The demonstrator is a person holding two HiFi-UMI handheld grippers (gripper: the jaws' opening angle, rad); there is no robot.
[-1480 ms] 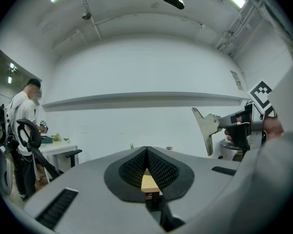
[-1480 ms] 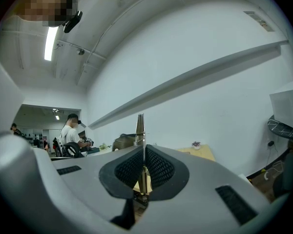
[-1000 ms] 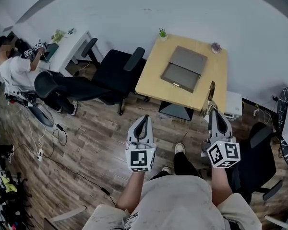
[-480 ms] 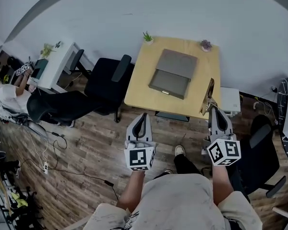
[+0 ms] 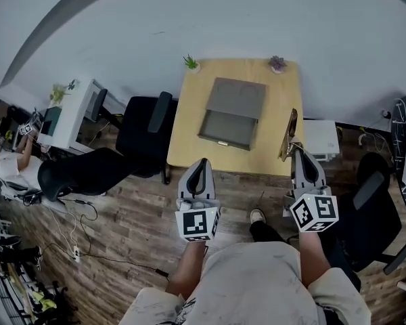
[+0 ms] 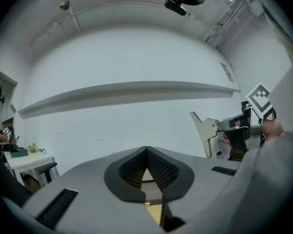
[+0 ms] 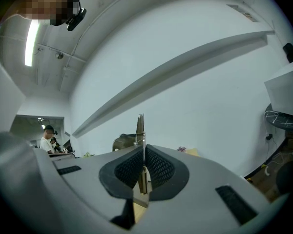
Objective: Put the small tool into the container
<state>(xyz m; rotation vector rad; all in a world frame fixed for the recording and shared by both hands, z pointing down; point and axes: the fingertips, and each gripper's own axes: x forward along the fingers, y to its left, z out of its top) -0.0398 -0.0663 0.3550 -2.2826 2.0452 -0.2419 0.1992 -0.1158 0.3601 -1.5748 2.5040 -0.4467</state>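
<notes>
Gripping the tool (image 5: 288, 133), the right gripper (image 5: 300, 157) is seen with its jaws closed tight on the thin blade, which is held upright and edge-on by the table's (image 5: 187, 128) near right corner. The left gripper (image 5: 202, 163) is pressed together with nothing in it, just short of the table's near edge. The container (image 5: 233, 112) is set mid-table, apart from the tool.

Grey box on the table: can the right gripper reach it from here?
Probably not quite yet. The right gripper, shut on the small tool, is only at the table's near corner, and the grey box sits mid-table. Nothing stands between them.
</notes>
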